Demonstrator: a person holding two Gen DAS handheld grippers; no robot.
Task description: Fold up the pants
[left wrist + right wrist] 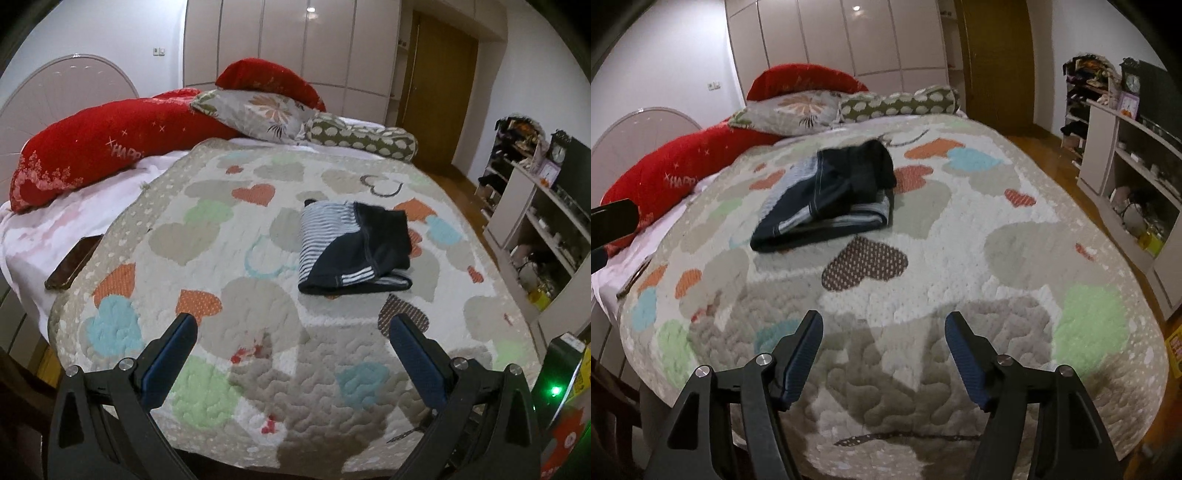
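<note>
- Left wrist view: the left gripper (293, 325) sits nearest, at 6 o'clock, its blue-padded jaws spread wide with only the heart-patterned quilt (207, 236) between them; it grasps nothing.
- Past the right fingertip, toward 1 o'clock, the pants (354, 247) lie folded into a compact bundle on the quilt, navy cloth over a striped panel, apart from both fingers.
- At 9 o'clock a brown phone (74, 264) rests on the white sheet (44, 236) just beside the quilt's edge.
- Farther, from 10 to 12 o'clock, a red pillow (103, 144), a floral pillow (255, 110) and a spotted bolster (362, 138) crowd the head of the bed.
- Farthest, pale wardrobe doors (291, 40) at 12 o'clock, a wooden door (439, 88) at 1 o'clock and cluttered shelves (535, 206) at 3 o'clock.
- Right wrist view: the right gripper (882, 332) at 6 o'clock is released too, jaws apart over bare quilt.
- Beyond it a brown dotted heart (864, 267) is near 12 o'clock, then the folded pants at 11 o'clock, well apart from the fingertips.
- A dark part of the other gripper juts in at 9 o'clock.
</note>
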